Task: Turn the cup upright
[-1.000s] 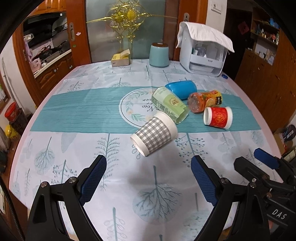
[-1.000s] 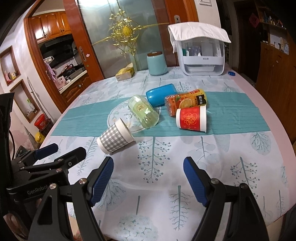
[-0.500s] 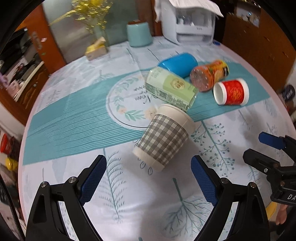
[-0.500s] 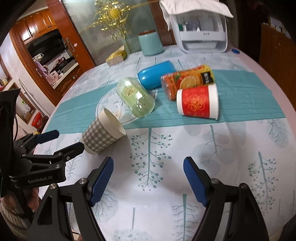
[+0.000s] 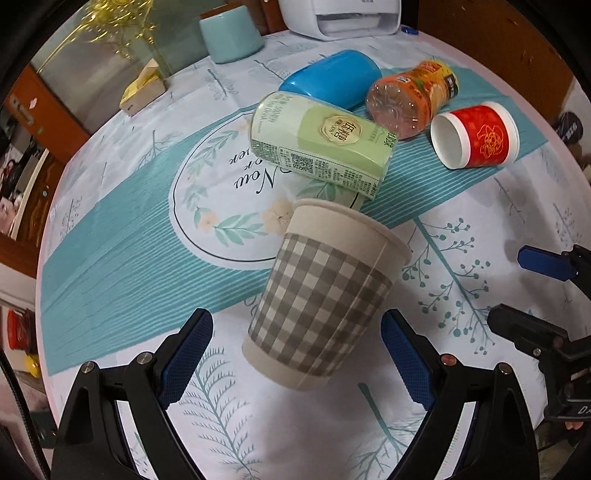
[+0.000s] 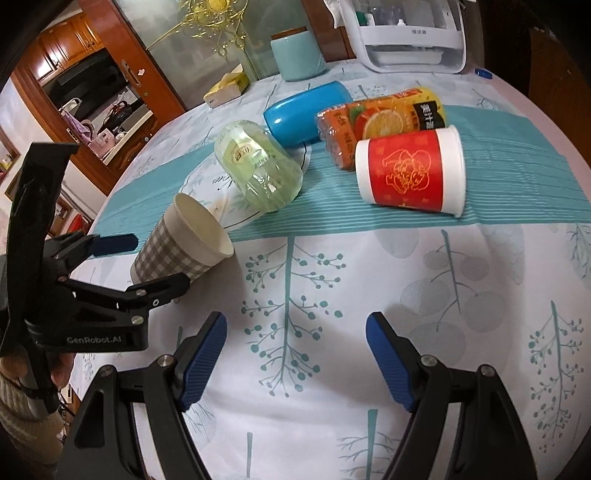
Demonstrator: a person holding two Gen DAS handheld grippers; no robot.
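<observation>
A grey checked paper cup lies on its side on the tablecloth, its mouth facing away from my left gripper; it also shows in the right wrist view. My left gripper is open, its blue pads on either side of the cup's base end, not touching. It shows from the side in the right wrist view. A red and white cup lies on its side, also seen in the left wrist view. My right gripper is open and empty over bare cloth.
A green can, a blue case and an orange juice bottle lie together beyond the cups. A teal jar, a yellow box and a white appliance stand at the far edge of the table.
My left gripper has moved forward and down until its open fingers flank the checked cup's base. My right gripper has moved slightly closer to the table.
</observation>
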